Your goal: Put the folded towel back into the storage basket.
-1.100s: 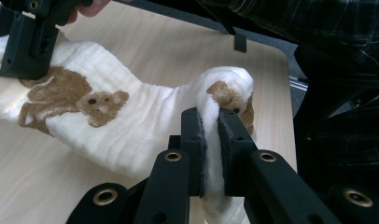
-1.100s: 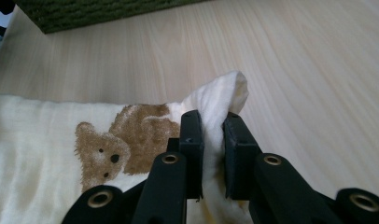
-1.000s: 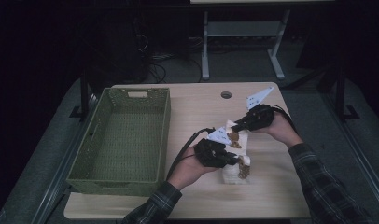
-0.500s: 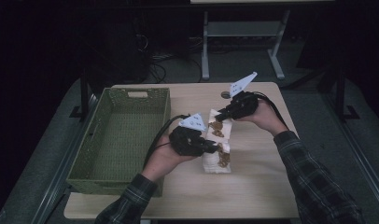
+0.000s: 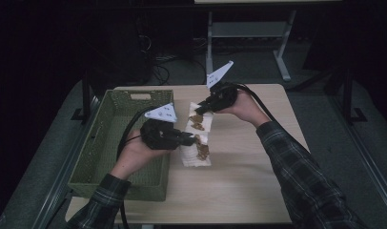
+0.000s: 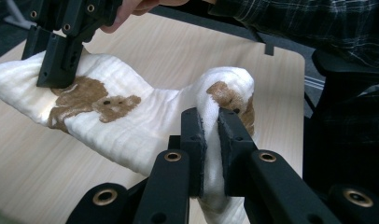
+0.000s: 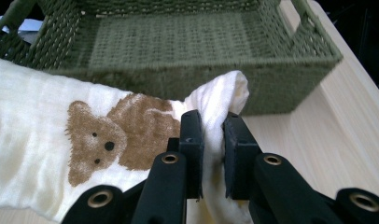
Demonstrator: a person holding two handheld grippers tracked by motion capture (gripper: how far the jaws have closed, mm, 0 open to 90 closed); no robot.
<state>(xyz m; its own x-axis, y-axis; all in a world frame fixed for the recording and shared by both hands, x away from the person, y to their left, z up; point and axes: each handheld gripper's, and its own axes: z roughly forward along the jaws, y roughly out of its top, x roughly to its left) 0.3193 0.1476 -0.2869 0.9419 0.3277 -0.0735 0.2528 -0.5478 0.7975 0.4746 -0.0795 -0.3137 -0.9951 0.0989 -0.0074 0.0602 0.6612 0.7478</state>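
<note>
The bear-print cloth (image 5: 197,138) is hanging stretched between both clamped claws, left claw (image 5: 194,139) and right claw (image 5: 199,110), just beside the green basket (image 5: 94,164), over the bench (image 5: 239,176).

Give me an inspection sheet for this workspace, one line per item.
Surface: light wooden table, bare around the work.
Job's things: white cloth with brown bear prints, stretched between both tools; green woven basket, nothing inside.
Clutter: nothing seen.
Grippers: left tool shut on a cloth corner; right tool shut on another corner.
Cables: black cable loops over the basket; a second cable runs along the right forearm.
Surroundings: dark room, table legs behind.
</note>
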